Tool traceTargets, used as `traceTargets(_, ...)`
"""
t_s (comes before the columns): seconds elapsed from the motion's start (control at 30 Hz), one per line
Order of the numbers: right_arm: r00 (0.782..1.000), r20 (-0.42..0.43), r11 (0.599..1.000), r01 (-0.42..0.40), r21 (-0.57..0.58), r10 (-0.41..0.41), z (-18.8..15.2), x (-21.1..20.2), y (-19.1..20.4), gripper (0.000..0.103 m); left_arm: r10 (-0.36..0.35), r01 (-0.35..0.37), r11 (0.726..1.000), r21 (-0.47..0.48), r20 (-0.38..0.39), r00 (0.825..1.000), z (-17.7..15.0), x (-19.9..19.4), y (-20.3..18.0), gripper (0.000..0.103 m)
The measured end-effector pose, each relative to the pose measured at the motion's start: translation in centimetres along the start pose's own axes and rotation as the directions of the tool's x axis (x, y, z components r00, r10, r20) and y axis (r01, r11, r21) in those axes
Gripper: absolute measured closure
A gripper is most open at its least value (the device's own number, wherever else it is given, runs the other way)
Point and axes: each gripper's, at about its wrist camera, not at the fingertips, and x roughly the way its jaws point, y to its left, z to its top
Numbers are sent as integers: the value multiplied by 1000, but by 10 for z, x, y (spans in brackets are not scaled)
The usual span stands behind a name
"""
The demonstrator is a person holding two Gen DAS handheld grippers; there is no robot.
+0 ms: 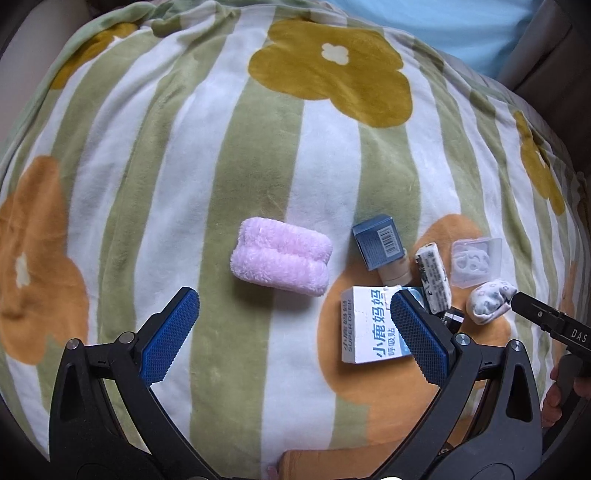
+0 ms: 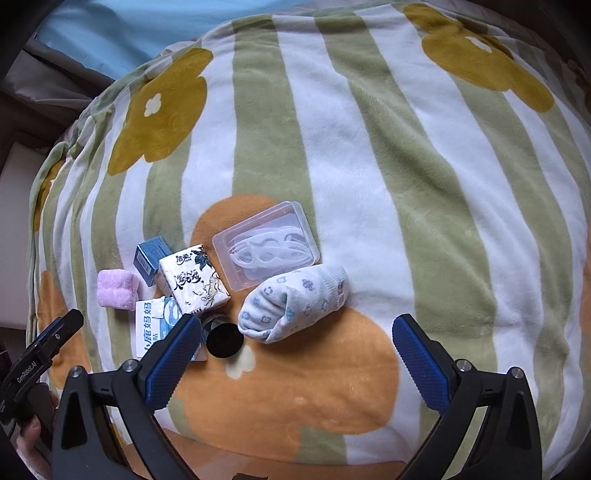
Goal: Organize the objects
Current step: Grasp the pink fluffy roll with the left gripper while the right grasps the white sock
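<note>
A folded pink towel point(image 1: 281, 255) lies on the striped blanket point(image 1: 221, 147), just ahead of my open left gripper point(image 1: 291, 325), which holds nothing. To its right sit a blue box point(image 1: 377, 240), a white Super Deer box point(image 1: 369, 325), a tissue pack point(image 1: 433, 277), a clear plastic case point(image 1: 476, 266) and a rolled sock point(image 1: 489, 301). In the right wrist view the rolled sock point(image 2: 293, 304) lies ahead of my open right gripper point(image 2: 295, 343), with the clear case point(image 2: 266, 244), the tissue pack point(image 2: 194, 282) and a black round lid point(image 2: 225, 340) nearby. The pink towel point(image 2: 117, 290) is at far left.
The blanket point(image 2: 388, 166) covers a soft rounded bed surface with orange and mustard flowers. A light blue sheet point(image 1: 443, 26) lies beyond it. The other gripper's tip point(image 1: 546, 321) and a hand point(image 1: 557, 398) show at the right edge. Bare blanket stretches left and far of the objects.
</note>
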Motion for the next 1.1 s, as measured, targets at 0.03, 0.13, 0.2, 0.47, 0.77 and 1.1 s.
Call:
traceTargets(0.03, 1000, -7, 1000, 3, -7, -3, 1, 5, 1, 1, 4, -4, 1000, -15, 2, 1000, 1, 6, 1, 0)
traceTargets(0.13, 1000, -23, 999, 16, -30, -17, 4, 20, 2, 3, 12, -12, 1000, -10, -18, 1000, 4, 29, 1, 0)
traceTargets(0.2, 999, -35, 999, 19, -31, -20, 5, 28, 2, 7, 25, -25, 1000, -9, -32, 999, 6, 42, 1, 0)
traceTargets(0.47, 998, -66, 1000, 2, -12, -3, 5, 44, -3, 25, 47, -48, 999, -12, -61, 997, 10, 75, 6, 6)
traceTargets(0.77, 997, -73, 1000, -19, -4, 19, 4, 49, -4, 35, 26, -23, 999, 32, -99, 995, 8, 92, 3, 38)
traceTargets(1.1, 997, -79, 1000, -17, 17, 19, 3, 44, -11, 37, 19, -12, 997, 74, -90, 996, 6, 81, -8, 56)
